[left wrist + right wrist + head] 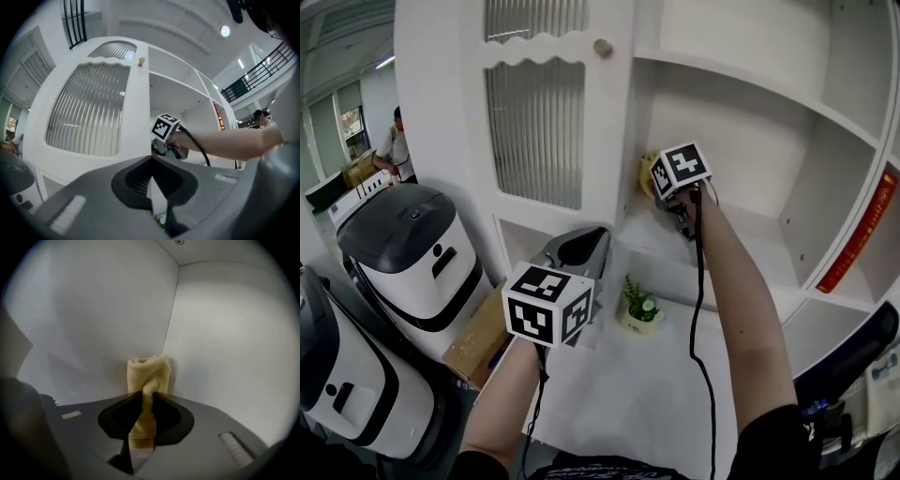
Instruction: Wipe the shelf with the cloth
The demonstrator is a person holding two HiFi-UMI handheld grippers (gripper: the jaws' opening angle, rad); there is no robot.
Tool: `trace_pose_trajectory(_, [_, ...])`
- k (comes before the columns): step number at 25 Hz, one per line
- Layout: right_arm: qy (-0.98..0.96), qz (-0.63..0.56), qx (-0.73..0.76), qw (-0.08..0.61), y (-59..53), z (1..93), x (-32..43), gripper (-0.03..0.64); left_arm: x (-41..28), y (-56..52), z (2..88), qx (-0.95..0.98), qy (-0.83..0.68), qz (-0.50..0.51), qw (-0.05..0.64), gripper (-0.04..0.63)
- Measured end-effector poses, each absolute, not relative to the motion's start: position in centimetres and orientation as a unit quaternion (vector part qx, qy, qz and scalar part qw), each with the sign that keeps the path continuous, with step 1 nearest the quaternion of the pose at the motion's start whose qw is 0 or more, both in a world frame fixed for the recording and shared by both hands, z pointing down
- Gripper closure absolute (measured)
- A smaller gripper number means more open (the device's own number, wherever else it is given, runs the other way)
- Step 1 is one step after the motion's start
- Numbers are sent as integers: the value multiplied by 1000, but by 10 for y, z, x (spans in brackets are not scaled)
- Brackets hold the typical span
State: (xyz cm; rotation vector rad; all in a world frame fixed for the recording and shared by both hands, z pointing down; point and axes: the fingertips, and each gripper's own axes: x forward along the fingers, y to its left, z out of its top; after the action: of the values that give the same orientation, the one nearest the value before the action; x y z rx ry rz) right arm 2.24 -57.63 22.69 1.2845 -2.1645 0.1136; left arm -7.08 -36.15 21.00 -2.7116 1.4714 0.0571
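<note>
In the head view the cloth point(645, 174) shows only as a yellow sliver behind the right tool point(668, 199); print on the red strip point(860, 231) is too small to read.

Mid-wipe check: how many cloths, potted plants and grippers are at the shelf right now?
Cloth: 1
Potted plant: 1
Grippers: 2, left gripper and right gripper
Total: 4

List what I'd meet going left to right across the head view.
Rounded white-and-black machine → left gripper → yellow cloth held by the right gripper → red strip at the shelf's right edge.
</note>
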Motion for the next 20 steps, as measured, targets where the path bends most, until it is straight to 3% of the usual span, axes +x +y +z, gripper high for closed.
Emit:
trace_pose_trajectory(10, [-786,-3,488,381,-591,238,33,515,-71,-369,213,-879,475,28,22,589])
trace_pose_trajectory(20, [-758,20,527,384,-575,239,109,517,-43,-363,221,-895,446,16,20,589])
